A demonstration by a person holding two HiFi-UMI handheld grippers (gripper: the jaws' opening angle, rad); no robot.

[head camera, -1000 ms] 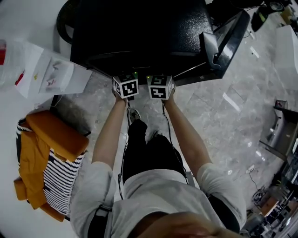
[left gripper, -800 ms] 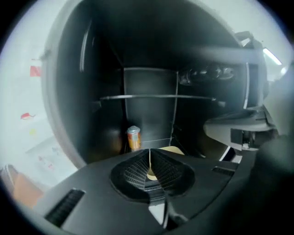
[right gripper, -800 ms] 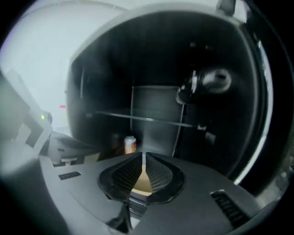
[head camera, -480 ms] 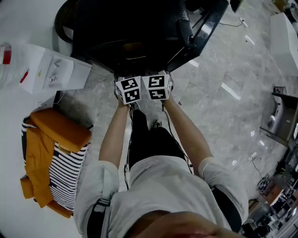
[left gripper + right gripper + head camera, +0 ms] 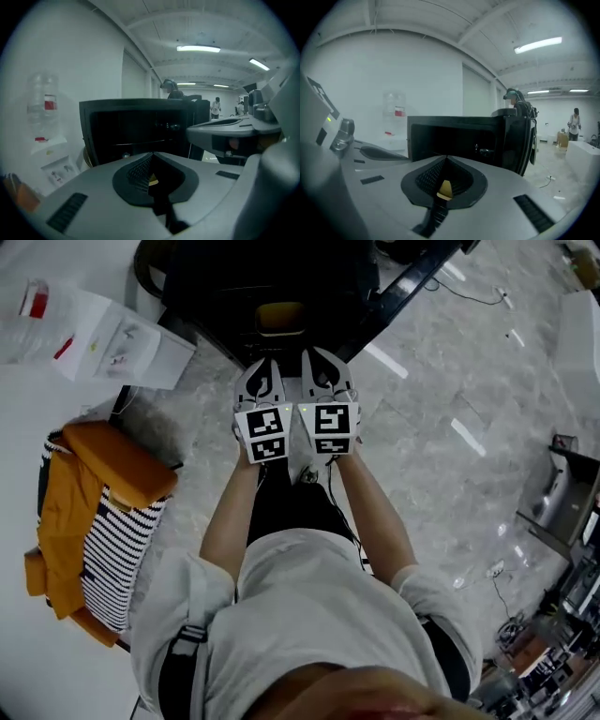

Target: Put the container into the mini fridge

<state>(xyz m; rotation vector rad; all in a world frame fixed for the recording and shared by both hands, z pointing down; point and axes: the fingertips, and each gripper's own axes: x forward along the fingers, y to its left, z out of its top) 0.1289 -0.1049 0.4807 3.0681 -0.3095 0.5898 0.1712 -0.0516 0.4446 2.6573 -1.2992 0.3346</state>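
At far left a white water dispenser [image 5: 122, 348] stands against the wall, with its clear bottle [image 5: 33, 306] on top. Nearer the person, an orange jacket [image 5: 103, 474] lies over a black-and-white striped cushion [image 5: 122, 568]. The person stands on the grey marble floor [image 5: 450, 381] and holds both grippers side by side, level with each other, pointing at the black mini fridge [image 5: 234, 277]. The left gripper [image 5: 262, 371] has its jaws clenched: in the left gripper view the two pads meet along one line, and nothing is held between them. The container [image 5: 281, 317], a yellowish box, sits inside the dark fridge compartment. It is just ahead of the two gripper tips and between their lines of aim, clear of both. The right gripper [image 5: 322, 362] is just beside the left one, and its marker cube nearly touches the left cube. Its jaws are also clenched and hold nothing. In the right gripper view a small yellow patch shows in the notch where the pads meet; whether that patch is the container seen beyond cannot be told. The fridge door [image 5: 412, 282] stands open to the right of the compartment. In the right gripper view, a person [image 5: 574, 123] stands well apart at far right of the hall.
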